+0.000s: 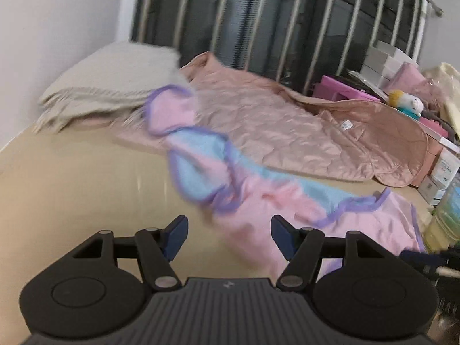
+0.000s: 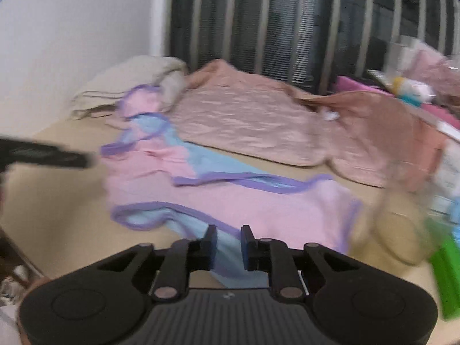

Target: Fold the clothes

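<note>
Bedding fills the far side of the tan surface, which cannot be told for certain as a bed or a table. At the far left, against the white wall [image 1: 43, 28], a folded beige blanket [image 1: 109, 83] is stacked. Beside it to the right a quilted pink-brown coverlet [image 1: 287, 132] is spread, reaching back to a barred window [image 1: 258, 14]. Further right, clutter is piled: a magenta stool or box [image 1: 339, 89], white boxes [image 1: 385, 60], a small plush toy [image 1: 408, 103] and a plastic container [image 1: 442, 224] at the right edge.

In front of the coverlet the garment [image 1: 253, 189] is laid: pink and pale blue panels edged with purple trim. It is crumpled and stretched diagonally, its far end lapping onto the blanket's corner, its near end reaching the claws. Much of it is blurred.

The left claw [image 1: 230, 238] is held wide open just above the near pink edge, with nothing gripped; the cloth is seen under the gap, mostly toward the right finger. The right claw [image 2: 228, 247] is drawn narrow, with a blue fold of the garment seen in the gap; whether the pads press on it cannot be told. The left claw's dark tip is seen at the left edge of the right wrist view.
</note>
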Action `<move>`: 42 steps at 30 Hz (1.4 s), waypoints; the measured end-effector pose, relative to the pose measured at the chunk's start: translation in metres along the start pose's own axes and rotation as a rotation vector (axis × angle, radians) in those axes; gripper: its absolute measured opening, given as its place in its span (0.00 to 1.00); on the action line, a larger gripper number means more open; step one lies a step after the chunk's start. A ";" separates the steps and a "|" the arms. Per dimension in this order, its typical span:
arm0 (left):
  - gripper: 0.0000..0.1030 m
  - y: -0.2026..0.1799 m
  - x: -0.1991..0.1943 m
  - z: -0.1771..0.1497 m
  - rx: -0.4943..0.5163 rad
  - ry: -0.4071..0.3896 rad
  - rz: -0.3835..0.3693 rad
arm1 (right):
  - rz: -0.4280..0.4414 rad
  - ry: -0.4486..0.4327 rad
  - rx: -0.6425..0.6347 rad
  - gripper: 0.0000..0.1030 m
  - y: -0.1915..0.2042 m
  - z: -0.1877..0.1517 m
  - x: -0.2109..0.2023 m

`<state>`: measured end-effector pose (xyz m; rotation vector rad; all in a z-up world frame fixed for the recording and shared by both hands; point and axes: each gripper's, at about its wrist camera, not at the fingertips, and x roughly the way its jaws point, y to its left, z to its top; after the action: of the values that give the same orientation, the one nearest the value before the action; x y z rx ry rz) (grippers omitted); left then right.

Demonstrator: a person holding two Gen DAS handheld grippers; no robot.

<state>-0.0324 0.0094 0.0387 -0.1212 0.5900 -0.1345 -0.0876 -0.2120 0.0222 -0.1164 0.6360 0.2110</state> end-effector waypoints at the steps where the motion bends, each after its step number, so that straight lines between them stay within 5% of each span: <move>1: 0.61 -0.003 0.008 0.004 0.009 -0.007 0.009 | 0.009 0.003 0.003 0.16 0.003 0.001 0.007; 3: 0.42 -0.007 0.026 0.012 0.027 0.000 0.027 | 0.039 0.004 0.040 0.16 0.003 0.002 0.015; 4: 0.15 -0.008 0.035 0.014 0.039 0.024 0.033 | 0.061 0.003 0.060 0.16 0.003 0.003 0.019; 5: 0.03 -0.009 0.043 0.016 0.047 0.046 0.038 | 0.077 0.004 0.072 0.16 0.003 0.004 0.021; 10: 0.03 0.014 0.026 -0.002 -0.066 0.073 0.040 | 0.091 0.027 0.068 0.16 0.006 -0.003 0.023; 14: 0.02 0.030 -0.039 -0.033 -0.151 0.005 0.091 | 0.092 0.021 -0.002 0.16 0.003 -0.014 0.011; 20: 0.05 0.015 -0.114 -0.066 -0.209 0.027 -0.054 | 0.078 0.028 0.005 0.21 -0.004 -0.021 -0.012; 26: 0.31 0.019 -0.095 -0.059 -0.139 0.056 -0.022 | 0.223 -0.023 0.129 0.28 -0.001 -0.024 -0.039; 33: 0.38 0.029 -0.042 -0.025 -0.130 0.065 0.036 | 0.206 0.007 0.226 0.31 0.007 0.004 0.006; 35: 0.32 0.034 -0.024 -0.019 -0.148 0.094 0.045 | 0.194 0.033 0.247 0.31 0.012 0.015 0.026; 36: 0.22 0.038 -0.017 -0.017 -0.159 0.111 0.039 | 0.186 0.048 0.246 0.29 0.015 0.019 0.035; 37: 0.01 0.040 -0.013 -0.016 -0.168 0.122 0.023 | 0.176 0.065 0.248 0.13 0.018 0.021 0.042; 38: 0.01 0.042 -0.013 -0.016 -0.171 0.123 0.010 | 0.174 0.067 0.251 0.04 0.020 0.021 0.044; 42: 0.00 0.054 -0.031 -0.013 -0.264 0.062 -0.083 | 0.178 -0.038 0.260 0.03 0.019 0.021 0.026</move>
<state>-0.0607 0.0661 0.0366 -0.3993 0.6629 -0.1410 -0.0597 -0.1863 0.0224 0.1947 0.6309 0.2991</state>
